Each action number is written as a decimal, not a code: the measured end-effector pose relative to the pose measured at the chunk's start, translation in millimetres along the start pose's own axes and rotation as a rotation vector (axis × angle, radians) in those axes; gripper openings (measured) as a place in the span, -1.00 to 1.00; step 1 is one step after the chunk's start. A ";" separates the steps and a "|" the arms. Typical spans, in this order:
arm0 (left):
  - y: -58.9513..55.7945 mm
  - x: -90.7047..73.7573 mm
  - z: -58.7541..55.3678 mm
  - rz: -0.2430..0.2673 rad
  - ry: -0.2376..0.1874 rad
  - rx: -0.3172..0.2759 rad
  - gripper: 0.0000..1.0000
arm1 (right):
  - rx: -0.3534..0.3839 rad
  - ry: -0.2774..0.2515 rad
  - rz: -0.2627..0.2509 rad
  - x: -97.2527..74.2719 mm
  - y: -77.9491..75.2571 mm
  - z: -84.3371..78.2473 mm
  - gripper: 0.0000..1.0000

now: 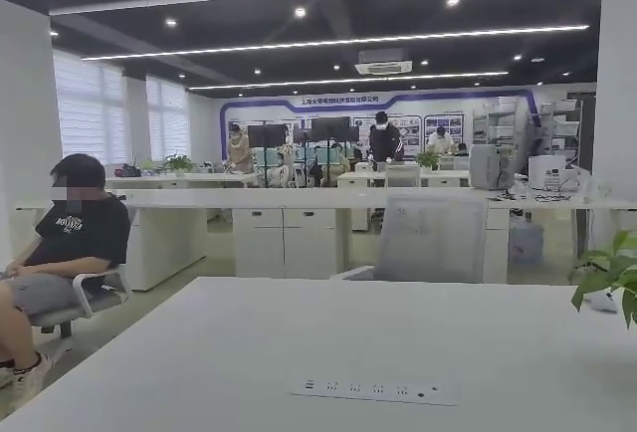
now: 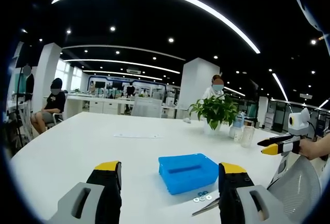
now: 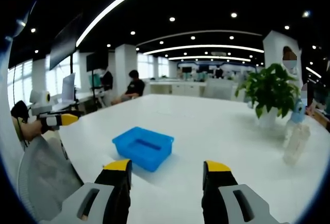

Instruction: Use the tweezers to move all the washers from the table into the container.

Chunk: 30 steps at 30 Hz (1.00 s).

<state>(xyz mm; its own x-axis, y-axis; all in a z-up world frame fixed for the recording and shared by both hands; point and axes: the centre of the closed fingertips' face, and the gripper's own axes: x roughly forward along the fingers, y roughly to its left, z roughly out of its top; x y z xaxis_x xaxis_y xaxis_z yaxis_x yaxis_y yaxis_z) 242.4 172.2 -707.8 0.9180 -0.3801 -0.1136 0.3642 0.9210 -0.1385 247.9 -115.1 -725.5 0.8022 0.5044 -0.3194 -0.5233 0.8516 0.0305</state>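
Observation:
A blue container (image 2: pixel 188 172) sits on the white table (image 2: pixel 77 146), just ahead of my left gripper (image 2: pixel 170 168), whose jaws stand wide open with nothing between them. Several small washers (image 2: pixel 202 197) lie on the table in front of the container, and metal tweezers (image 2: pixel 206 207) lie beside them near the right jaw. The right gripper (image 2: pixel 278 145) hovers off the table's right edge, held by a hand. In the right gripper view the same container (image 3: pixel 143 148) lies ahead and left of my open, empty right gripper (image 3: pixel 167 165); the left gripper (image 3: pixel 59 120) shows at far left.
A potted plant (image 2: pixel 216 111) and bottles (image 3: pixel 294 144) stand further along the table. A mesh chair back (image 3: pixel 41 177) sits at the table's edge. A power strip (image 1: pixel 376 390) is set into the table (image 1: pixel 249 352). A person (image 1: pixel 70 243) sits at left.

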 end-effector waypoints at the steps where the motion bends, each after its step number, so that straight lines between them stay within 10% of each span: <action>1: 0.1 0.1 -0.2 0.000 0.000 -0.001 0.56 | 0.002 -0.002 -0.003 -0.4 -1.1 0.2 0.06; 11: -0.8 0.7 0.6 -0.012 -0.004 -0.002 0.61 | 0.004 0.000 -0.007 0.3 -2.4 2.1 0.22; 21: -1.2 2.6 0.6 -0.045 0.002 -0.067 0.94 | 0.033 0.031 -0.003 6.7 -4.7 9.6 0.95; 30: -27.9 7.5 -16.8 -0.178 0.157 -0.027 0.97 | -0.029 0.090 0.092 24.1 19.6 10.3 0.97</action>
<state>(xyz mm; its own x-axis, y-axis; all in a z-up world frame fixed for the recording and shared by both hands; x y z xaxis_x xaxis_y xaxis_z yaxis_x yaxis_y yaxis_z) 236.4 142.3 -721.4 0.8032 -0.5467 -0.2365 0.5117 0.8365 -0.1959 260.0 -84.8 -722.8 0.7221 0.5643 -0.4003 -0.6028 0.7971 0.0363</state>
